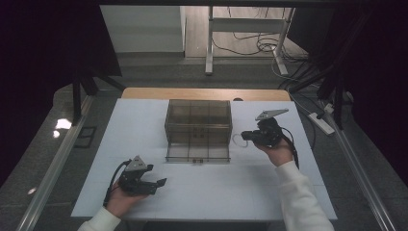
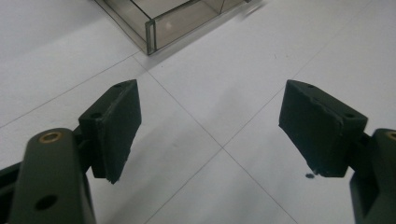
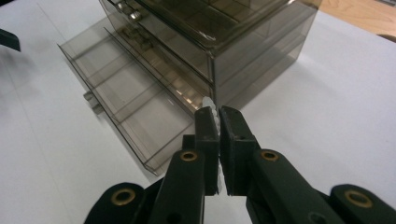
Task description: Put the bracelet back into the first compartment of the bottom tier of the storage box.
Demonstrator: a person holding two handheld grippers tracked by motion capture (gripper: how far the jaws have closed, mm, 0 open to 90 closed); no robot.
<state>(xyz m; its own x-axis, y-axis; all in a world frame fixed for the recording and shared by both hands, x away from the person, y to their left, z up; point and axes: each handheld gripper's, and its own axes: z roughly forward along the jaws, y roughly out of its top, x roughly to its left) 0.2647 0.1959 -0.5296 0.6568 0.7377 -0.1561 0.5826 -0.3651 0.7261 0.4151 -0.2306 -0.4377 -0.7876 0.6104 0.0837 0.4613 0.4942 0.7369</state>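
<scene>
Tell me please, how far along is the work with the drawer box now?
Done: the bottom drawer of the smoky drawer box is pulled out. In hand: the right gripper is shut on a small white ring-like item beside the box. Left: probably putting it in the drawer and closing it. The left gripper waits open over the table.

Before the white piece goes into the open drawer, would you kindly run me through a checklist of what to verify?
1. Right gripper grips the white piece: ok, jaws shut on it, its tip showing above them.
2. Bottom drawer of the smoky plastic organiser pulled out: ok.
3. Drawer compartments free: ok as far as visible; nothing seen inside.
4. Left gripper out of the way: ok, jaws open over bare table, near the drawer's corner.
5. What the white piece is: cannot tell; the high view shows a thin white loop.
</scene>
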